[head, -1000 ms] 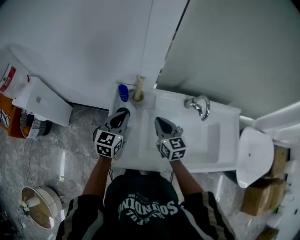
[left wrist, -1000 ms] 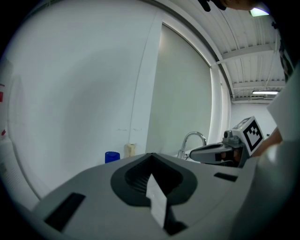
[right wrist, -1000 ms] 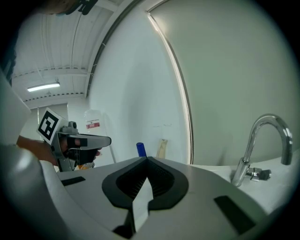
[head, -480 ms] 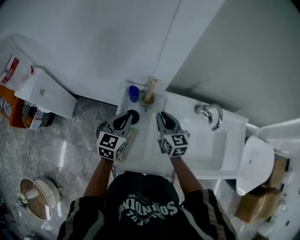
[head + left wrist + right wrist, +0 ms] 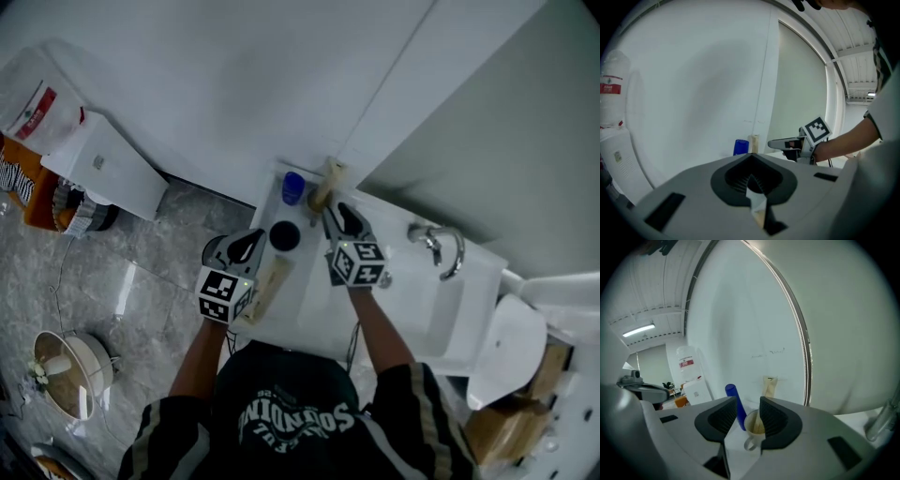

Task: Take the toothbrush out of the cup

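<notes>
The cup point(image 5: 751, 428) stands in the back left corner of the worktop point(image 5: 309, 295), with the toothbrush point(image 5: 768, 386) standing in it, near the wall. A tube point(image 5: 293, 187) is just left of the cup. The tap point(image 5: 441, 246) is further right, behind the basin point(image 5: 422, 305).

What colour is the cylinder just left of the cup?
The cylinder is solid blue; the right gripper view shows it best, beside the cup.

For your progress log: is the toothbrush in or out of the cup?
In: the toothbrush stands inside the cup, top sticking out.
</notes>
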`<state>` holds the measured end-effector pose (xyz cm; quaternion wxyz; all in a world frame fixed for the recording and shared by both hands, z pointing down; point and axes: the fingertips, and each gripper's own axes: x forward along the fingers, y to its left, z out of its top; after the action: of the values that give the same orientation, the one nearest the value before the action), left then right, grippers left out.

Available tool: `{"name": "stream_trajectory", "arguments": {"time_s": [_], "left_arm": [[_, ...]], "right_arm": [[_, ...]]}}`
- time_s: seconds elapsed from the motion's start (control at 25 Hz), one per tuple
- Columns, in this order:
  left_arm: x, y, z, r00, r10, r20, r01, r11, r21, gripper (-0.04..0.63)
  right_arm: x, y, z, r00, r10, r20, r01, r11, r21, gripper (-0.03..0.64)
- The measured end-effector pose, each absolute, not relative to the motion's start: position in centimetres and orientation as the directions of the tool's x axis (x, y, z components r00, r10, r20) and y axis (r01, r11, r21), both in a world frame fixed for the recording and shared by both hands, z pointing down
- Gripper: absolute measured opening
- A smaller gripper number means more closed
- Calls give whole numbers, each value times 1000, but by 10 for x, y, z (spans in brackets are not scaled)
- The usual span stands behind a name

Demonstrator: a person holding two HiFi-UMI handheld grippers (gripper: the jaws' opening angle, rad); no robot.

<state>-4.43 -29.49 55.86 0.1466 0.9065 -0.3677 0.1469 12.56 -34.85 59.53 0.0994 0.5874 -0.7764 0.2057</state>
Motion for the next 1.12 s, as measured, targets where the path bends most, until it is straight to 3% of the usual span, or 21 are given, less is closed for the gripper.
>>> {"name": "stream_trajectory", "arguments": {"time_s": [0.28, 0.6, 0.72, 1.12], "left_arm": [[-85, -290, 568, 626, -670, 399, -767, -621, 160, -2], [-120, -284, 574, 582, -697, 419, -804, -572, 164, -2], [-124, -282, 575, 580, -697, 421, -805, -571, 164, -2], [-116, -283, 566, 610, -686, 397, -782, -604, 156, -2]], "right_arm": [[134, -403, 633, -270, -834, 481, -957, 181, -225, 167], [147, -425, 664, -248, -796, 553, -950, 88, -299, 169], [146, -421, 662, -263, -795, 547, -951, 117, -288, 104], [139, -413, 603, -277, -868, 412, -954, 197, -227, 92]]}}
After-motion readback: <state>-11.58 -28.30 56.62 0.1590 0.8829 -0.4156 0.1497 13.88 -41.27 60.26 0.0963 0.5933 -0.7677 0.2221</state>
